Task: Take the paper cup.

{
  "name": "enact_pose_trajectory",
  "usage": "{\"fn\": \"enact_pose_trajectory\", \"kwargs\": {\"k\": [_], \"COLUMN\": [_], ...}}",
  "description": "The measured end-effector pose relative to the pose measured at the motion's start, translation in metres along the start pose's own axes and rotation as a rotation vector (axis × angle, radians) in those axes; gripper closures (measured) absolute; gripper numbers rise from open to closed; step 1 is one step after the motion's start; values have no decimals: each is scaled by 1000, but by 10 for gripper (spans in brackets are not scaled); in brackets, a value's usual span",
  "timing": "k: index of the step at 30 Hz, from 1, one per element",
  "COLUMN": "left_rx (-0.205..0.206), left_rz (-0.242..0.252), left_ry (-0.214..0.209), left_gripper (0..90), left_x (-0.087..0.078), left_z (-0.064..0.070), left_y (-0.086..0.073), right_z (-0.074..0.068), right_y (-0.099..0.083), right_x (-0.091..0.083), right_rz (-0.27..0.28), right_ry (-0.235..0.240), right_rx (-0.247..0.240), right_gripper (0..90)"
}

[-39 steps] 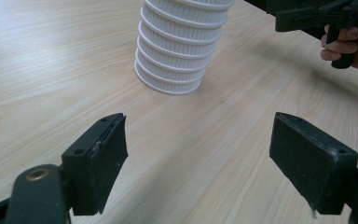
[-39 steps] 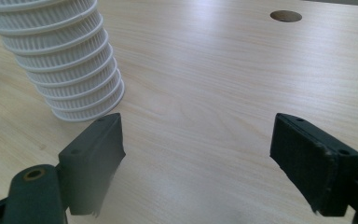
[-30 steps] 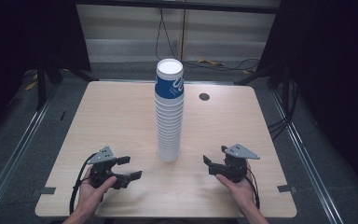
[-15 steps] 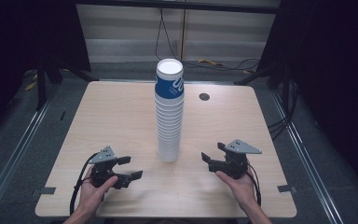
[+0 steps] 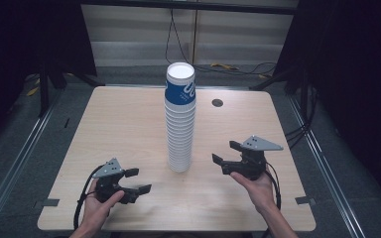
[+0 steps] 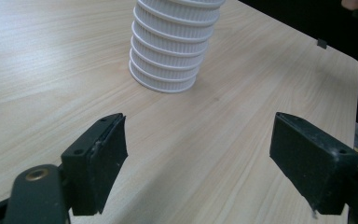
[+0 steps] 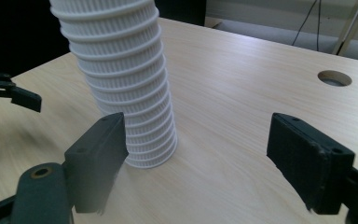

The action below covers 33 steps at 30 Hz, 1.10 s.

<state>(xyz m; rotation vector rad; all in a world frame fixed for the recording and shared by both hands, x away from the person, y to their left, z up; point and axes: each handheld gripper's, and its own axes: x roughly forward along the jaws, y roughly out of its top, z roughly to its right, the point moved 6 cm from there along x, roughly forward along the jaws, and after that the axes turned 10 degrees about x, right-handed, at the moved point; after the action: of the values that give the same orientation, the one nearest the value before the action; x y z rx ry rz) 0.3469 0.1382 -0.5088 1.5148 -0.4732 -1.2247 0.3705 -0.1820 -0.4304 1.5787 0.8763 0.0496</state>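
A tall stack of white ribbed paper cups, its top cup printed blue, stands upright mid-table on the wooden table. My left gripper rests low near the front left, open and empty, jaws aimed right toward the stack's base. My right gripper is held above the table at the front right, open and empty, jaws aimed left at the stack. The left gripper shows at the left edge of the right gripper view.
A round cable hole sits in the table's far right part, also seen in the right gripper view. Cables run on the floor behind the table. Dark curtains and metal rails flank both sides.
My right gripper has risen off the table and moved slightly toward the cup stack. The left gripper has barely shifted.
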Motion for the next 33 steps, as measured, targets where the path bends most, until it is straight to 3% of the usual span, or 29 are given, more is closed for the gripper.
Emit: {"fn": "enact_pose_trajectory", "kwargs": {"k": [4,12,16,21,27,33], "left_rx": [10,17,25,20,21,25], "left_rz": [-5,-16,-12,-13,-19,-27], "left_ry": [-6,1,-4,-6,4,-25], "left_gripper": [187,188,188,188,188,188], "left_x": [1,1,1,2,3,6], "left_z": [2,3,4,4,2,5], "left_y": [1,1,2,1,0,-2], "right_z": [-8,-15,-20,-29,-41,-53], "right_y": [10,29,34,57,78,96], "right_x": [-4,-8,-8,-11,-9,-11], "right_rz": [-35,22,28,58,69,80], "right_ry": [46,83,100,165,197,248], "right_rx": [-19,-21,-25,-27,-51,-51], "right_gripper": [221,272,252,220,196,166]}}
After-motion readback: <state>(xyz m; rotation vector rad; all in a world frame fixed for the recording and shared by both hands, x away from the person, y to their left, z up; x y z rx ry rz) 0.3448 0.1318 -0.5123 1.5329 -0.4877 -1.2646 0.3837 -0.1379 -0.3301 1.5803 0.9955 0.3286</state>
